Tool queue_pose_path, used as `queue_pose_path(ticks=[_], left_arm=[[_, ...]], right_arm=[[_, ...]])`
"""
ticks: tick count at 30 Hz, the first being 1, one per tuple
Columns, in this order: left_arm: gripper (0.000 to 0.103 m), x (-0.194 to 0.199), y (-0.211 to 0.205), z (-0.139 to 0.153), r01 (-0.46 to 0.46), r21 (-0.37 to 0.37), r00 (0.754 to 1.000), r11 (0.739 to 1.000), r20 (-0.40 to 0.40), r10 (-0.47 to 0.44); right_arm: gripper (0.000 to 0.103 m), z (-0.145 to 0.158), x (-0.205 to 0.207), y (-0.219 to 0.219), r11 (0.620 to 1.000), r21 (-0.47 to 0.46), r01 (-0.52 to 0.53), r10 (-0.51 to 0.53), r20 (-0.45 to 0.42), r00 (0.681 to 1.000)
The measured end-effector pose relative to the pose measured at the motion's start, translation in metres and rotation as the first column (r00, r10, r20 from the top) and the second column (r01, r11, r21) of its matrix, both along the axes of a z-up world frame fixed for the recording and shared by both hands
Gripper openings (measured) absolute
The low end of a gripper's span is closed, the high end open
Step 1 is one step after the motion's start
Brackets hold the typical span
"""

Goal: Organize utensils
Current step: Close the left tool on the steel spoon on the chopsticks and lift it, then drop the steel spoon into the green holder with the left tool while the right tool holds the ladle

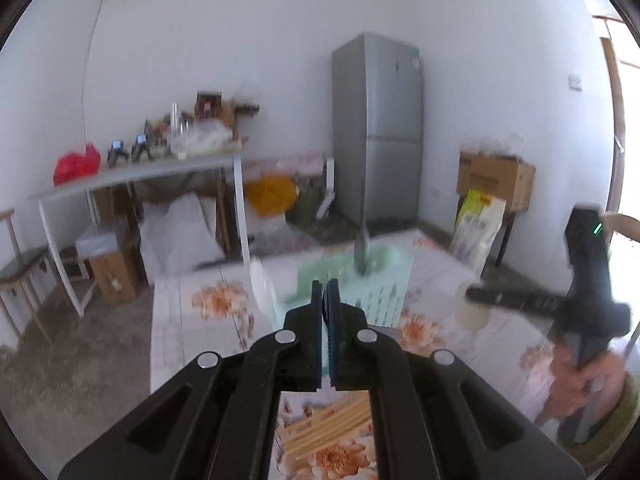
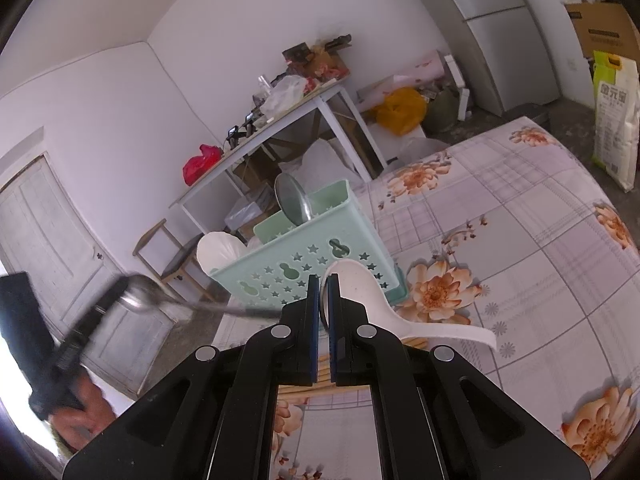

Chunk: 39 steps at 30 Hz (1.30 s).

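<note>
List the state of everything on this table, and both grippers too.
left hand-held gripper, shut, apparently on the metal spoon
right hand-held gripper, shut, empty
green basket, upright, holding a metal ladle
white spoon, lying on the table beside the basket
chopsticks, lying flat

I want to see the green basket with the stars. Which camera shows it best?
The right wrist view. There the green basket is sharp: you can see its star cutouts and a metal spoon standing inside. In the left wrist view the basket is blurry, and the left gripper covers part of it.
</note>
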<state>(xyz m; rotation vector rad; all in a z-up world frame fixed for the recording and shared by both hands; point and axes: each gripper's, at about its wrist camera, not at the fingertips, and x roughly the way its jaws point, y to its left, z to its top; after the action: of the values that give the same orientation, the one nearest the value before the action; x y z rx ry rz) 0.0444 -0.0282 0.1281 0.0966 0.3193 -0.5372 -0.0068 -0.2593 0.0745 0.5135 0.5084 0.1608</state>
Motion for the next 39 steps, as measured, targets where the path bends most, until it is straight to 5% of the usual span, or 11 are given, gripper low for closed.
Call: queue_pose_path(ticks=[7,13,22,28,32,39], left_arm=[[0.002,-0.015,0.015,0.050,-0.056,-0.038,0.977,0.998,0.202,0.063],[0.002,-0.006,0.003,0.047,-0.180,0.085,0.931,0.980,0.335,0.142],[0.002,0.032,-0.024,-0.013,-0.223,0.278,0.955,0.934,0.257,0.151],[0.006,0.044,-0.018,-0.018,-0.158,0.192,0.982,0.969,0.131,0.134],[0.031,0.045,-0.013,-0.016,-0.165,0.123,0.983,0.979,0.104,0.153],[0.046,0.046,0.003,-0.029,-0.186,0.056,0.983,0.981,0.016,0.185]], right_arm=[[0.002,0.000,-0.002,0.000,1.000,-0.002,-0.003,0.003,-0.001,1.000],[0.002,0.000,-0.002,0.001,1.000,-0.002,-0.002,0.002,-0.001,1.000],[0.002,0.001,-0.002,0.002,1.000,-0.006,-0.002,0.002,-0.002,1.000],[0.002,0.001,-0.002,0.003,1.000,-0.007,0.003,-0.003,-0.006,1.000],[0.002,0.003,-0.002,0.005,1.000,-0.010,0.008,-0.008,-0.006,1.000],[0.002,0.011,-0.009,0.008,1.000,-0.020,0.023,-0.023,0.026,0.999]])
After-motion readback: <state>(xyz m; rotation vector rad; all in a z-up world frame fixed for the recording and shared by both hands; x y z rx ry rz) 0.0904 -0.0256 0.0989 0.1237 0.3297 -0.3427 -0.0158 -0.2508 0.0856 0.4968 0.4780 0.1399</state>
